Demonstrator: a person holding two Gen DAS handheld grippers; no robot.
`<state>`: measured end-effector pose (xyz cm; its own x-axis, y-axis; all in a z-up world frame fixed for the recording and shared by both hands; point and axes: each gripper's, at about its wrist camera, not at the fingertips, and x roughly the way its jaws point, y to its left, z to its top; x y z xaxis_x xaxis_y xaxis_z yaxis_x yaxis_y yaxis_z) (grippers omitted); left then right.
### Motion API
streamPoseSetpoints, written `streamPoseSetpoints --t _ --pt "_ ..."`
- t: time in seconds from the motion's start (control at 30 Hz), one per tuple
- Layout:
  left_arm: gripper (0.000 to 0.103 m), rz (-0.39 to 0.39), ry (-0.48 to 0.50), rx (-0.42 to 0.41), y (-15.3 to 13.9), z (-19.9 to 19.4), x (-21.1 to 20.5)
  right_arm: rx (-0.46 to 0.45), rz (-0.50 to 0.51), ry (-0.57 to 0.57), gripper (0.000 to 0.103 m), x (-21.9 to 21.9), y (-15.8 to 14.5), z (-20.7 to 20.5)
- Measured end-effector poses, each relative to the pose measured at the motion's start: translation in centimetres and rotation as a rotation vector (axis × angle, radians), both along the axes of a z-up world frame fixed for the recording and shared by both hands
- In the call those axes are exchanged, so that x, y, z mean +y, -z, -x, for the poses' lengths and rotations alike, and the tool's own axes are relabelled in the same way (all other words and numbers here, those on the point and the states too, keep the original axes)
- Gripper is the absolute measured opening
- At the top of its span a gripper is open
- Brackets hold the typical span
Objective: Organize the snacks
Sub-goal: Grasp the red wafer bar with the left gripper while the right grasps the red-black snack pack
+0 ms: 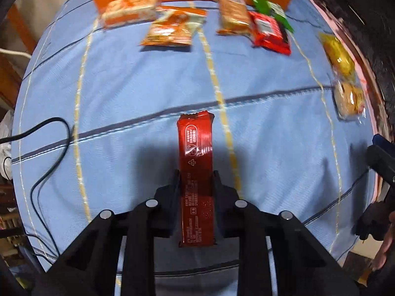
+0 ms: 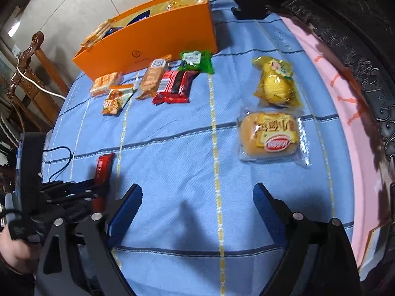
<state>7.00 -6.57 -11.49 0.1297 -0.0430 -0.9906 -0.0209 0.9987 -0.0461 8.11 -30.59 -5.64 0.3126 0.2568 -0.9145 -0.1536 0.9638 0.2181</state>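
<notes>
My left claw (image 1: 196, 185) points straight down and is closed narrow on a long red snack bar (image 1: 196, 162). The pads press the bar's two long sides, so I judge the bar will lift level without bending. The bar lies lengthwise on the blue cloth (image 1: 138, 79), near me and well apart from the other snacks.

My right claw (image 2: 197, 209) stands wide and holds nothing; only cloth shows between its blue pads (image 2: 128, 209). I judge it is staged for the bun packet (image 2: 269, 137), which lies just beyond it to the right, with a yellow packet (image 2: 275, 83) farther on.

The orange box (image 2: 153, 42) stands open at the far side. It already contains several packets: orange ones at its left end, a dark blue one beside them. More loose snacks (image 2: 172, 83) lie in a row just in front of the box, not yet stowed.
</notes>
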Motion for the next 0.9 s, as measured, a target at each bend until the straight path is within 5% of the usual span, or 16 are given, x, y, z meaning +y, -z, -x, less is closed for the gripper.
streamPoseSetpoints --t 0.33,0.7,0.9 --pt "0.023 0.01 -0.106 -0.092 -3.1 -1.1 5.6 -0.043 0.028 -0.056 0.092 2.8 -0.6 -5.2" --pt "0.023 0.038 -0.137 -0.072 -2.7 -3.5 6.1 -0.084 0.123 -0.061 0.091 7.0 1.7 -13.8" --pt "0.023 0.047 -0.144 -0.053 -1.9 -4.2 6.8 0.007 0.136 -0.101 0.07 8.6 4.4 -15.5"
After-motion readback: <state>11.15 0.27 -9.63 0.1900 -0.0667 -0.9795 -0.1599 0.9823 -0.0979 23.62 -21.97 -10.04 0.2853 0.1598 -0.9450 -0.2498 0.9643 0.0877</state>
